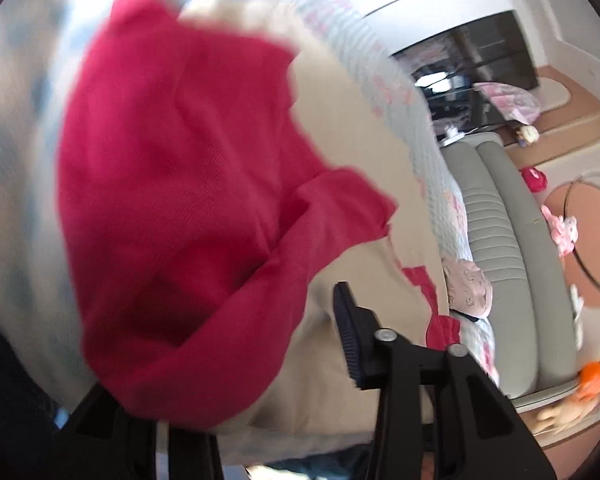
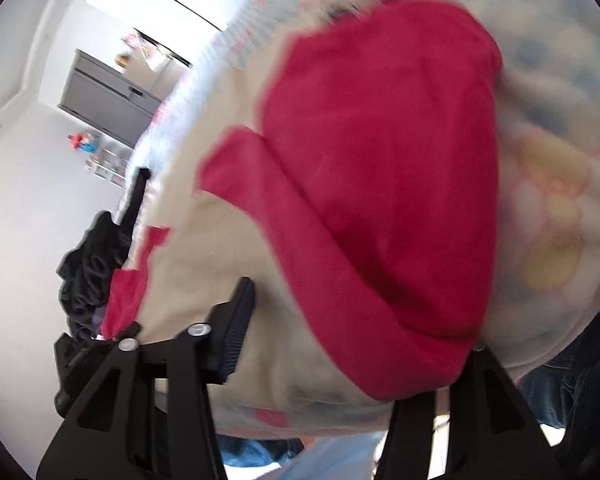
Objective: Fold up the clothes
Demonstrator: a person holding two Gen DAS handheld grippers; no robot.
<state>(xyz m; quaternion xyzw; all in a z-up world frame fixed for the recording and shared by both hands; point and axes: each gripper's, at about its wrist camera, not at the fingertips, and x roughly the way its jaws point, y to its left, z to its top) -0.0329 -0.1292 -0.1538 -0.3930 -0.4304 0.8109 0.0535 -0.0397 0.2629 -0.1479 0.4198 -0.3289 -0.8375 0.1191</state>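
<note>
A red garment (image 1: 180, 180) lies blurred on a beige cloth (image 1: 360, 140) spread over the bed. It fills the middle of both wrist views. My left gripper (image 1: 236, 340) has the garment's lower edge between its jaws. The cloth drapes over and hides the left finger, while the right finger (image 1: 350, 332) stands bare over the beige cloth. In the right wrist view the red garment (image 2: 380, 160) covers the right finger of my right gripper (image 2: 360, 320). Its left finger (image 2: 236, 328) shows free beside the beige cloth (image 2: 220, 260). Neither visible pad presses on the red fabric.
A pale patterned quilt (image 1: 380, 60) lies under the clothes. A grey ribbed sofa (image 1: 500, 240) runs along the right, with a pink cloth (image 1: 468, 284) at its edge and an orange toy (image 1: 592, 376). A black garment (image 2: 92, 264) is bunched at the bed's left edge. Denim-clad legs (image 2: 580, 380) stand close.
</note>
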